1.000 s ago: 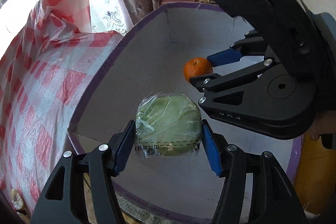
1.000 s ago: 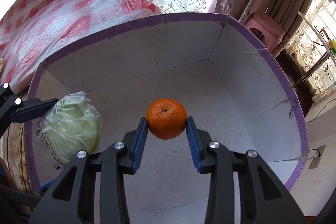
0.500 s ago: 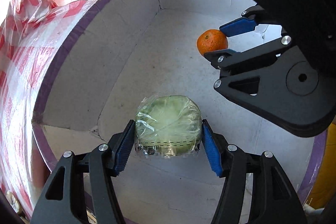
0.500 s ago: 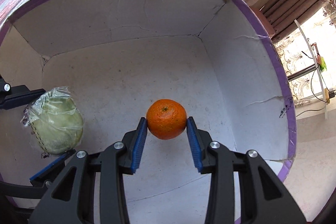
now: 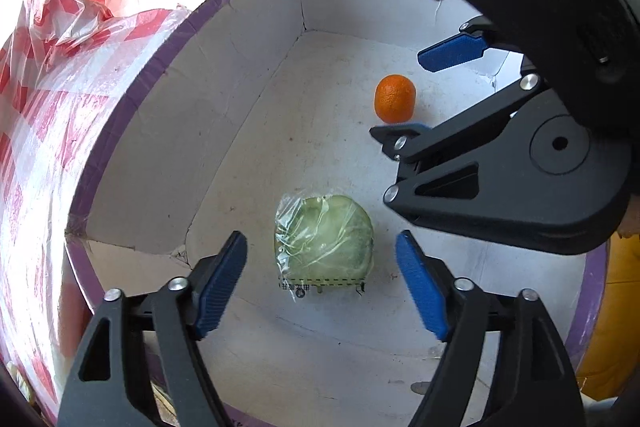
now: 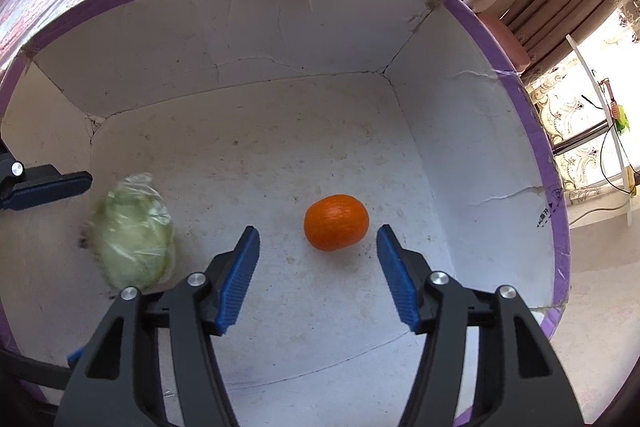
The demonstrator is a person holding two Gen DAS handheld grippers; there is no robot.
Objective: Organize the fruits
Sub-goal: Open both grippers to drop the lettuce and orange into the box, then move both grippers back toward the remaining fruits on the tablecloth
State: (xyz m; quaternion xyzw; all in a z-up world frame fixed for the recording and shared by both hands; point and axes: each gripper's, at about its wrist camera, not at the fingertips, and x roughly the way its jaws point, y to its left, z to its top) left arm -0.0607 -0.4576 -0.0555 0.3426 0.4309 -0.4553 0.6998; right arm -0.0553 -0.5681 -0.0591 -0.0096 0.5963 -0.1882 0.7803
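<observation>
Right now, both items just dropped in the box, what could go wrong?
1. The orange is round and lies free on the box floor between the opening right gripper jaws; it may roll.
2. The left gripper, also opening, straddles the wrapped green fruit; loose plastic could snag a pad on withdrawal.

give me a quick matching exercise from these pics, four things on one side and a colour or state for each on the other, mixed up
Things:
1. orange
2. wrapped green fruit
3. box
4. right gripper

Descriptions:
a. purple rim, white inside
b. blue pads, jaws opening, gripping nothing
c. bare, lying on the box floor between the blue pads
d. in clear plastic, lying on the box floor

Pairs: 1-c, 2-d, 3-a, 4-b
</observation>
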